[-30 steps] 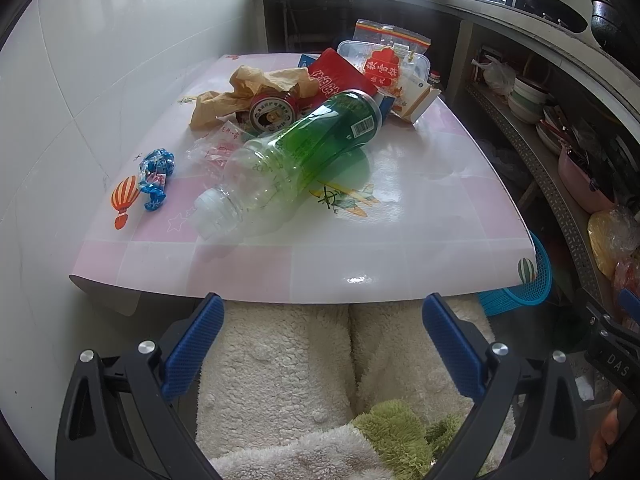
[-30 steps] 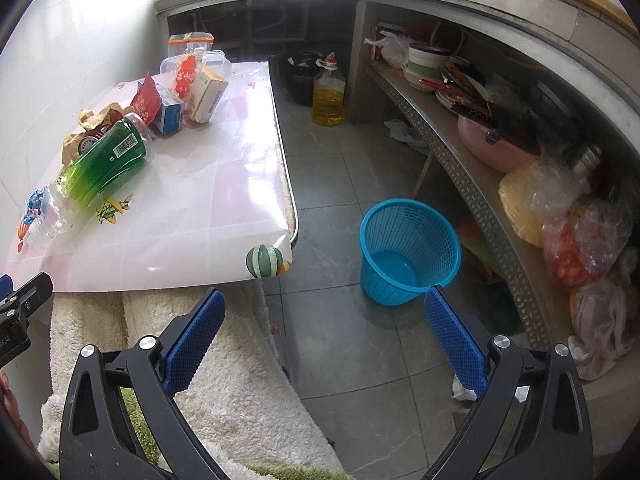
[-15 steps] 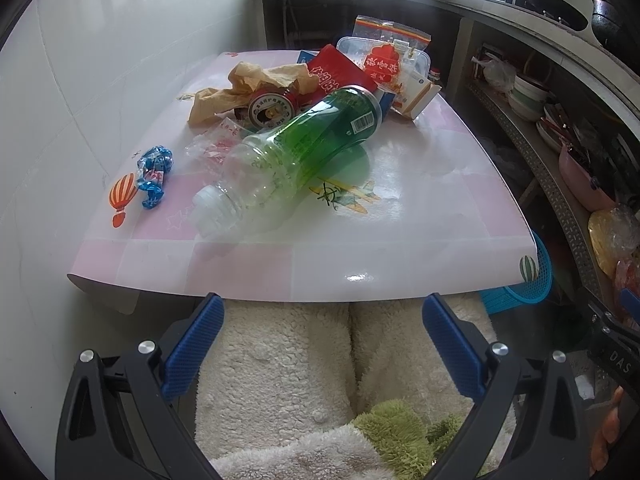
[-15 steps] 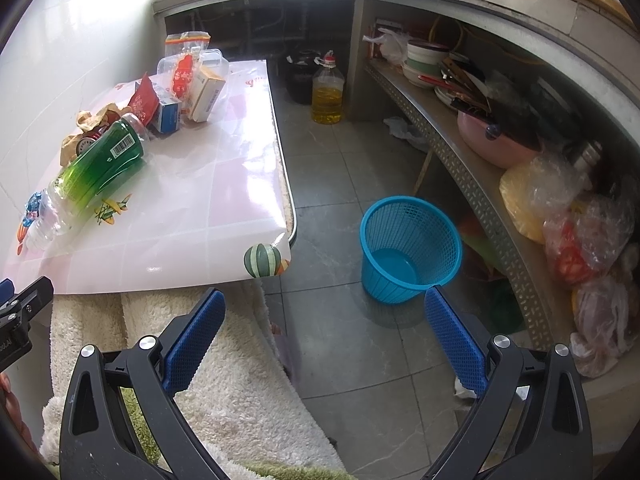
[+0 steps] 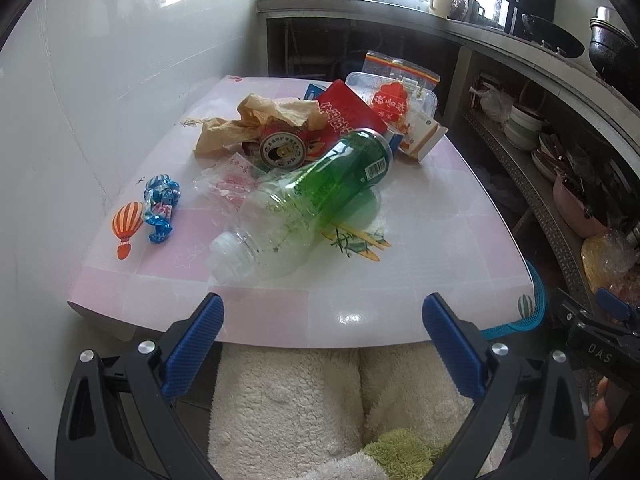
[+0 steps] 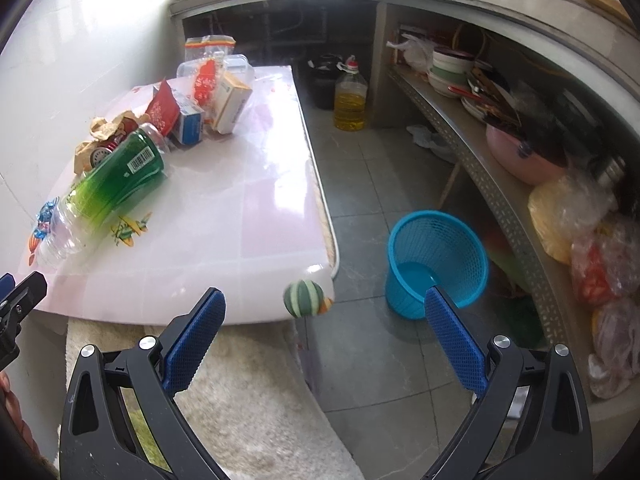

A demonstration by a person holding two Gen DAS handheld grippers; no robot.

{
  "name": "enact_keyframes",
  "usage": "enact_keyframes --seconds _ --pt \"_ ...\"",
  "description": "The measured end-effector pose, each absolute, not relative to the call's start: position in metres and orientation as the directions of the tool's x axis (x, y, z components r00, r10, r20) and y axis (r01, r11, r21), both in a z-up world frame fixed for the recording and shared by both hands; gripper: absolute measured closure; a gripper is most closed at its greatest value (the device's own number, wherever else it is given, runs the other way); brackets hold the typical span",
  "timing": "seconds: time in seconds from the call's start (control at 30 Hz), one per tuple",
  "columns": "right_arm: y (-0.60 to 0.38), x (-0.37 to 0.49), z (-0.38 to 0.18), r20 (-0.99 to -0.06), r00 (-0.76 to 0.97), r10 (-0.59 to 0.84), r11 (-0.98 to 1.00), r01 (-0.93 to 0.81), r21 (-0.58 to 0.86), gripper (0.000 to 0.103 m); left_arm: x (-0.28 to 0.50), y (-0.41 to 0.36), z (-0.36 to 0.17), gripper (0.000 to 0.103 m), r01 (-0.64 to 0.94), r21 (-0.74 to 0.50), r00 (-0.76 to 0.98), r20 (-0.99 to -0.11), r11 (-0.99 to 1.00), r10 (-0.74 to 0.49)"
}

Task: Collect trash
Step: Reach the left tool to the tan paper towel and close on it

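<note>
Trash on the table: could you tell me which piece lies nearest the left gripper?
The plastic bottle, on its side, cap end toward the open left gripper; the candy wrapper and paper lie farther back.

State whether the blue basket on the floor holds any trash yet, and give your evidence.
Empty, as far as can be seen: the right wrist view looks into the blue basket and shows only its bare blue bottom.

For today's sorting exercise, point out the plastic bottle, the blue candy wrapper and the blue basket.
plastic bottle (image 5: 320,196), left wrist view, green label.
blue candy wrapper (image 5: 161,204), left wrist view, middle.
blue basket (image 6: 472,240), right wrist view, far rim.
</note>
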State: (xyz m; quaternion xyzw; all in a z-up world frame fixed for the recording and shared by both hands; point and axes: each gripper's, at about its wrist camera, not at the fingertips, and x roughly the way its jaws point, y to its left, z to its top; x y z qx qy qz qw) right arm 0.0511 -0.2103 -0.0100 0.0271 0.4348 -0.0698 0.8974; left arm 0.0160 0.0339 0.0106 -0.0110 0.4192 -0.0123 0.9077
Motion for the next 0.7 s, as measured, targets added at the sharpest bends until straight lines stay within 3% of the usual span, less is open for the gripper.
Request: enact_keyframes --seconds 0.4,0.7 --pt "-0.206 0.083 -0.005 -0.779 0.626 -0.025 0.995 0.09 0.041 0.008 0.055 0.052 0.025 0.006 0.011 -0.032 0.691 -0.722 0.999 -0.031" --pt "-0.202 0.098 -0.005 -0.776 0.631 -0.016 0.997 0.064 0.032 0.008 0.081 0.065 0.033 0.006 0.038 -0.128 0.719 -0.686 0.991 -0.116"
